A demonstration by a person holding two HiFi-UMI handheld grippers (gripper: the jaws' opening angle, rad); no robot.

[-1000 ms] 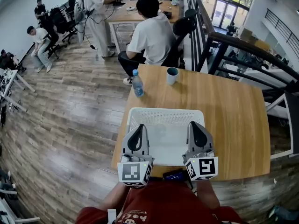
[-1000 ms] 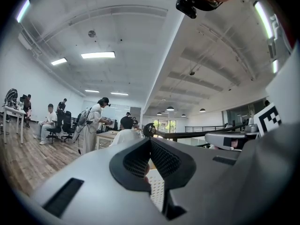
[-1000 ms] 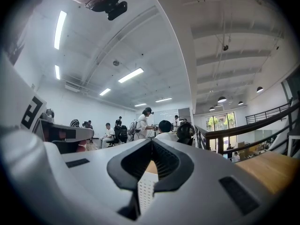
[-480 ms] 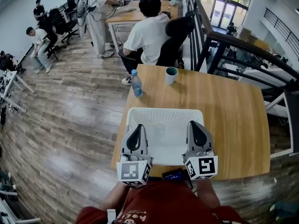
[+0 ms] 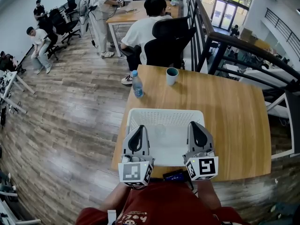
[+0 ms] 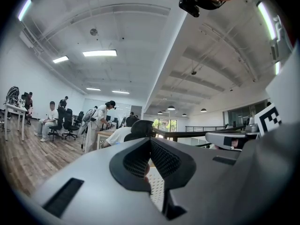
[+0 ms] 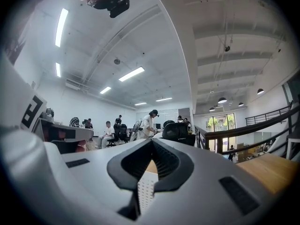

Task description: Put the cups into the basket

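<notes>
The white perforated basket [image 5: 165,111] sits on the wooden table [image 5: 229,125] against its near edge, closer to the near-left corner than to the right. The teal cup [image 5: 172,75] stands upright near the table's far edge, left of that edge's middle, well apart from the basket. A water bottle [image 5: 137,84] with a blue cap and label stands upright at the left edge, between the far-left corner and the basket and left of the cup.

The left gripper [image 5: 139,127] is held over the basket's near-left part and the right gripper [image 5: 193,124] over its near-right part, side by side, both pointing away from the person. In each gripper's own view the jaws are clenched tip to tip with nothing caught between them; only the basket's mesh shows through the gap below the tips.

Beyond the table's far edge a person sits in a black office chair [image 5: 171,42].
</notes>
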